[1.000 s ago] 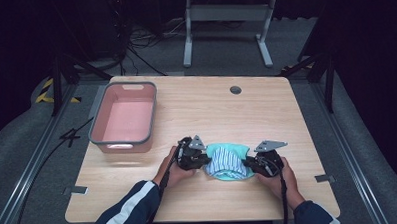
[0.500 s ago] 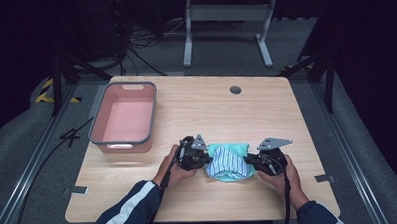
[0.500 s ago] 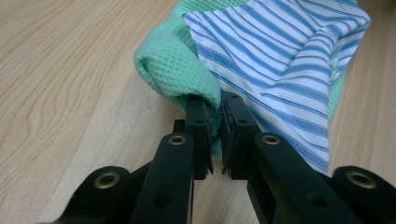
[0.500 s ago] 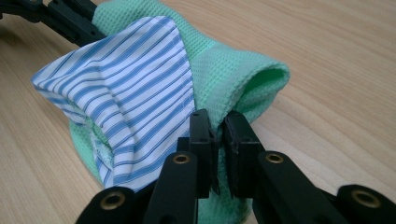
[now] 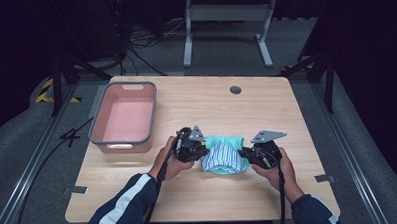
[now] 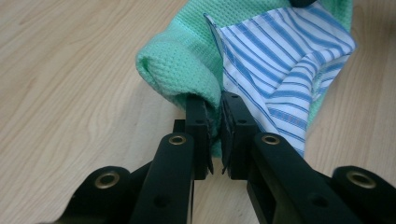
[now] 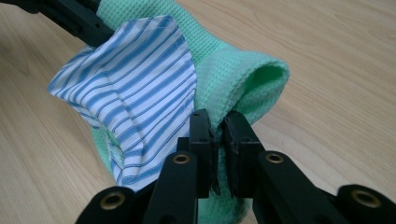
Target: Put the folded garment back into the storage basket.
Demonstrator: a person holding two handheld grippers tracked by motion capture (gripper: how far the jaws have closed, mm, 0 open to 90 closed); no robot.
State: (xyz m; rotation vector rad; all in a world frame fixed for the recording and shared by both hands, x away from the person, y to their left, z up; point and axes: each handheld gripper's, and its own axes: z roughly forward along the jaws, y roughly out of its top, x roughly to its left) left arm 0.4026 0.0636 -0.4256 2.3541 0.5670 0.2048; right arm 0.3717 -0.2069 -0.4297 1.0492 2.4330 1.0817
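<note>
The green waffle-knit cloth (image 5: 222, 141), bundled with a blue-and-white striped cloth (image 5: 222, 157), is hanging bunched at the near middle of the worktop (image 5: 196, 104), its rolled green edges showing at both ends, stripes facing near.

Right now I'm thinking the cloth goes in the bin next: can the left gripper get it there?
Probably yes: left gripper and right gripper both clamp the cloth, and bare table separates it from the open bin.

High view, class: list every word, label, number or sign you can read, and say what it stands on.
None can be read.
White lettering on the dark edge below the table: too small and cut off.
Pink bin, folded cloth, left gripper, right gripper: no text visible.
</note>
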